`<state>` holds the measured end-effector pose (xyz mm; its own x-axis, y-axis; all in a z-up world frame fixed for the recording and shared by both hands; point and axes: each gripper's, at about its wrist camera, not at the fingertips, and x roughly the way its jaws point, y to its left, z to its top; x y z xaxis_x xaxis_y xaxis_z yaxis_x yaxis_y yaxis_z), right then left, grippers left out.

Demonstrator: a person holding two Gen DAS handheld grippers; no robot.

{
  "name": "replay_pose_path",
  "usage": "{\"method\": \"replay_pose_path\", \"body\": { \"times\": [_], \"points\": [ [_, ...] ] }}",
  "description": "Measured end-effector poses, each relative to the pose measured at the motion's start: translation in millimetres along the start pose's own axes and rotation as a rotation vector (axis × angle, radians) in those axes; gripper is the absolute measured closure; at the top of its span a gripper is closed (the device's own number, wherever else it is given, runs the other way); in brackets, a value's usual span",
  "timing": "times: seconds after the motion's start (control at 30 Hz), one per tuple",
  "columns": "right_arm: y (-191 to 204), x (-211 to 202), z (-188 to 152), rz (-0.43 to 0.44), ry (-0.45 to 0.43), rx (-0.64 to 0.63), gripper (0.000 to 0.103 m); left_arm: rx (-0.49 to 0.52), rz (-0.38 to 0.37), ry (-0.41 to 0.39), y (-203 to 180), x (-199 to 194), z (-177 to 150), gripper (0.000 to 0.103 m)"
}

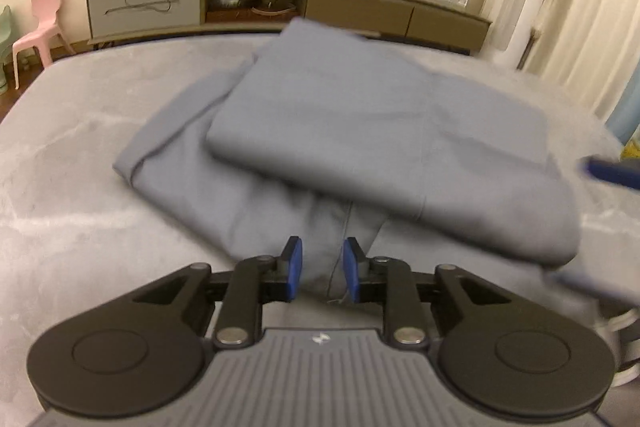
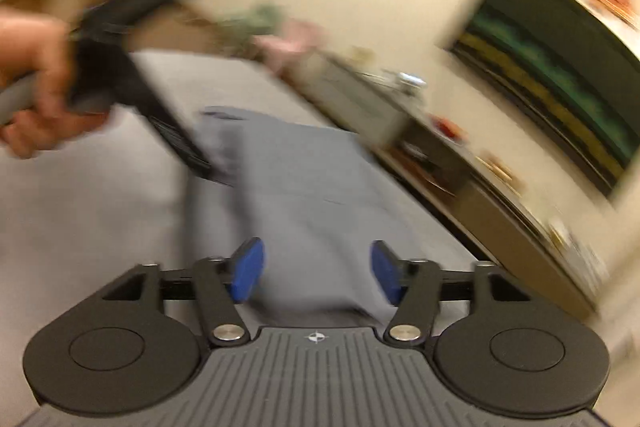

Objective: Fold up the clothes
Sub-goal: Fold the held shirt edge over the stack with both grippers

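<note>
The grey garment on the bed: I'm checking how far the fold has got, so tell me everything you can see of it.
The grey garment is plain, smooth woven-looking cloth, lying flat on the grey bed cover. One part is folded over another, so a thick upper layer lies slantwise across a lower one. A seam with a loose thread runs toward the left tongs, which stand open just over its near edge. The right tongs are open above it too.

A: Free room? Grey bed cover (image 1: pixel 72 131), bare on the left of the folded grey trousers (image 1: pixel 360 131) and along the near edge.

B: In the way?

A: The trousers, mid-bed. The left gripper (image 1: pixel 322 269), jaws apart, fabric between them. The right gripper (image 2: pixel 316 271), jaws wide, above the cloth. Low cabinet (image 1: pixel 280 7) beyond the far edge; pink chair (image 1: pixel 38 23) at far left.
</note>
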<state>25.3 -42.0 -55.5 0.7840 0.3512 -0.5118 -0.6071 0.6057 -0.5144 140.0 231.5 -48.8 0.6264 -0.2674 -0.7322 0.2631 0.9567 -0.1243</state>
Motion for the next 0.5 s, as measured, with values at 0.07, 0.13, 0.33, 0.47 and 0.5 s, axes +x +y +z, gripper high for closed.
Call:
{"method": "replay_pose_path", "body": {
  "times": [0.07,0.13,0.33,0.47,0.5],
  "points": [
    [8.3,35.3,-5.1,0.012,0.073,-0.073,0.045,-0.005,-0.003,-0.004,2.3,2.3,-3.5,0.08],
    [6.8,60.2,-6.3,0.02,0.126,-0.061,0.082,-0.015,-0.013,-0.007,4.4,4.2,-4.4,0.08],
    [5.4,41.2,26.5,0.043,0.059,-0.03,0.099,0.0,-0.02,-0.013,4.5,7.4,-4.6,0.083],
    [36.5,3.5,46.0,0.101,0.029,-0.035,0.099,0.004,-0.024,-0.011,4.9,6.0,-5.2,0.083],
    [37.9,6.5,42.8,0.107,0.036,-0.036,0.099,0.009,-0.023,-0.009,4.6,5.5,-5.3,0.083]
  ]
}}
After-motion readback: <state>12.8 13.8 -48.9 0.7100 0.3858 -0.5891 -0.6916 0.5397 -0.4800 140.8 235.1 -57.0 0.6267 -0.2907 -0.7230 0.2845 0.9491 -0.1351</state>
